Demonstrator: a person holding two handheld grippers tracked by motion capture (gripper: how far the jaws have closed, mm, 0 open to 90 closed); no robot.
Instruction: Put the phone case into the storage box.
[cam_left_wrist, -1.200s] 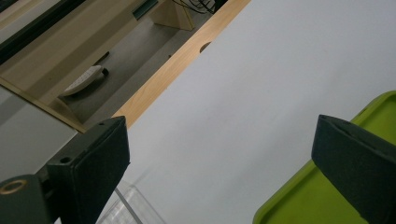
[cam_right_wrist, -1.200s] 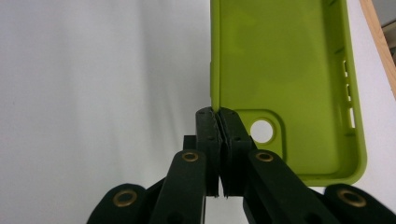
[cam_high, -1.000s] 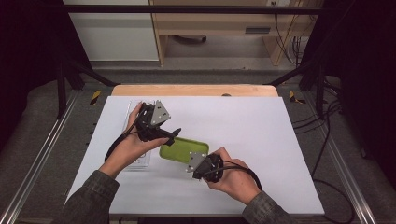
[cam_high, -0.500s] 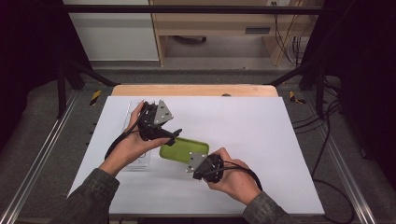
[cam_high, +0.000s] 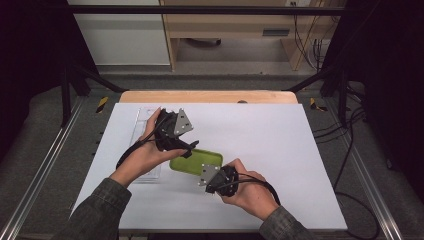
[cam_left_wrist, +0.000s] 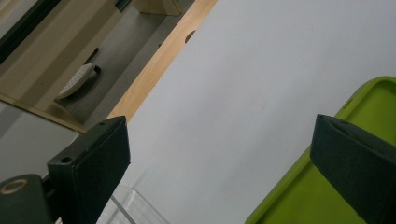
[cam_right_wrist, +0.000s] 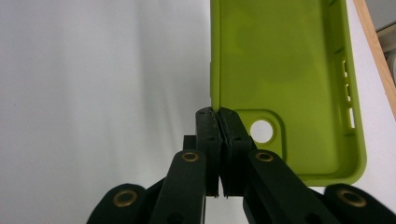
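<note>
Little has shifted since a second ago: both my hands hold their places over the white table (cam_high: 280, 135). My right gripper (cam_right_wrist: 218, 122) is pinched shut on the side wall of the green phone case (cam_right_wrist: 280, 70), which lies open side up near the table's middle. My left gripper (cam_left_wrist: 219, 154) hovers above the case's far end, jaws wide, holding nothing.
</note>
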